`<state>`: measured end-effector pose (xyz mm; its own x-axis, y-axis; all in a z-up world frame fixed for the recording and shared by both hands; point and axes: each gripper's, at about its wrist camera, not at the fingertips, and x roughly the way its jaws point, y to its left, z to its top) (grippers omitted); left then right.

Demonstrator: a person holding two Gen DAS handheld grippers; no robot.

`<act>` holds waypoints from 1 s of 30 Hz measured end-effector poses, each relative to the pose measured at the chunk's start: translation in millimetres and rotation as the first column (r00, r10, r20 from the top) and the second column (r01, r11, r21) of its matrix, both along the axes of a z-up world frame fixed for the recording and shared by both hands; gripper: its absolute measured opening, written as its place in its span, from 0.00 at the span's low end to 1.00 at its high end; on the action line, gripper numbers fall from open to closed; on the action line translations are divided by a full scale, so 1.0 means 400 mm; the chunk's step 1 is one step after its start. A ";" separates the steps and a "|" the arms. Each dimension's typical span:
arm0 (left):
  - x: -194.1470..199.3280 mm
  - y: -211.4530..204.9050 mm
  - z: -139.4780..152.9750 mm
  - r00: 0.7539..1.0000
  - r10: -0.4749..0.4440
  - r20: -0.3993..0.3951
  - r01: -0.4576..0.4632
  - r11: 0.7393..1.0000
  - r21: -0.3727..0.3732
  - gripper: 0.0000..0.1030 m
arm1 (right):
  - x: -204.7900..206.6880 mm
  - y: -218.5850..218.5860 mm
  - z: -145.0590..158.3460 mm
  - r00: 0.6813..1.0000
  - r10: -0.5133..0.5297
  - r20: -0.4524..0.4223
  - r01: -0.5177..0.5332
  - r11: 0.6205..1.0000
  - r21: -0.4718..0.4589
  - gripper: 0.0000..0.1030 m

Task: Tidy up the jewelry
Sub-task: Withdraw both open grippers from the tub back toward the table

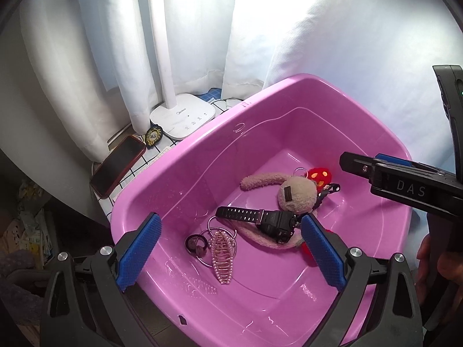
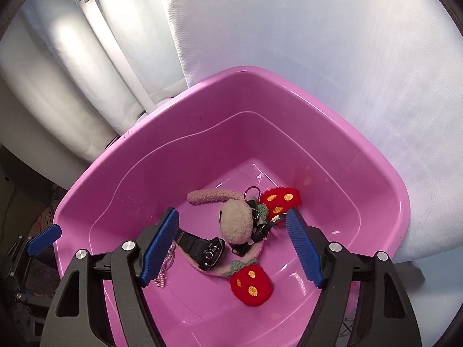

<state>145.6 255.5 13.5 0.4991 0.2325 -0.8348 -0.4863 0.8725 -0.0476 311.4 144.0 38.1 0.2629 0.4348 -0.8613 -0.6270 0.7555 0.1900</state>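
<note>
Left tool: wide apart, holding nothing.
Right tool: gaping, empty.
Basin: holds watch, pearl clip, plush charm mid-floor.
Progress: likely nearly finished; leftovers unseen.

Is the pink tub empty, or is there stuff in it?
Not empty. On the bottom of the pink tub lie a black watch, a pearl hair clip, a plush toy and a red strawberry.
</note>
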 end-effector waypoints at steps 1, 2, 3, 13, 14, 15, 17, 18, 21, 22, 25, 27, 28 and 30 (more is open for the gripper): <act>-0.007 -0.007 0.007 1.000 -0.004 0.007 0.004 1.000 0.011 0.92 | -0.009 -0.007 0.008 1.000 -0.002 0.007 0.002 1.000 0.014 0.72; -0.013 -0.014 0.013 1.000 -0.006 0.012 0.006 1.000 0.019 0.92 | -0.018 -0.015 0.016 1.000 -0.004 0.012 0.003 1.000 0.024 0.72; -0.017 -0.021 0.019 1.000 -0.007 0.017 0.006 1.000 0.025 0.92 | -0.027 -0.023 0.024 1.000 -0.006 0.018 0.005 1.000 0.031 0.72; -0.063 -0.099 0.069 0.997 -0.020 0.070 0.018 0.999 0.037 0.92 | -0.091 -0.132 0.075 0.997 -0.036 0.073 0.031 0.998 0.061 0.72; -0.069 -0.109 0.074 0.997 -0.024 0.074 0.021 0.999 0.040 0.92 | -0.099 -0.146 0.079 0.996 -0.040 0.079 0.035 0.997 0.064 0.72; -0.076 -0.121 0.080 0.997 -0.028 0.078 0.025 0.999 0.044 0.92 | -0.107 -0.160 0.083 0.996 -0.044 0.083 0.038 0.997 0.068 0.73; -0.088 -0.145 0.090 0.996 -0.036 0.086 0.031 0.998 0.053 0.92 | -0.123 -0.188 0.086 0.995 -0.048 0.088 0.042 0.996 0.072 0.73; -0.094 -0.156 0.094 0.995 -0.038 0.088 0.033 0.998 0.055 0.92 | -0.132 -0.201 0.088 0.994 -0.052 0.092 0.045 0.996 0.070 0.73; -0.112 -0.193 0.102 0.995 -0.046 0.093 0.042 0.998 0.047 0.92 | -0.160 -0.243 0.095 0.993 -0.058 0.099 0.052 0.996 0.066 0.73; -0.119 -0.205 0.105 0.994 -0.050 0.095 0.046 0.998 0.049 0.92 | -0.169 -0.257 0.097 0.993 -0.062 0.103 0.055 0.996 0.064 0.73; -0.136 -0.244 0.113 0.993 -0.064 0.099 0.059 0.997 0.054 0.92 | -0.202 -0.301 0.101 0.991 -0.070 0.113 0.063 0.996 0.061 0.73; -0.147 -0.271 0.116 0.992 -0.073 0.100 0.068 0.996 0.056 0.92 | -0.220 -0.332 0.107 0.990 -0.078 0.118 0.071 0.996 0.061 0.73; -0.153 -0.285 0.119 0.992 -0.078 0.102 0.073 0.996 0.057 0.92 | -0.229 -0.347 0.109 0.989 -0.082 0.120 0.075 0.995 0.062 0.73; -0.165 -0.313 0.125 0.991 -0.090 0.103 0.084 0.995 0.060 0.92 | -0.247 -0.378 0.111 0.988 -0.093 0.124 0.085 0.994 0.064 0.73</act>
<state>79.5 130.2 63.5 0.6039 0.2286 -0.7636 -0.4029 0.9141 -0.0450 212.4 -7.2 82.5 0.4086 0.4531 -0.7923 -0.5795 0.7994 0.1584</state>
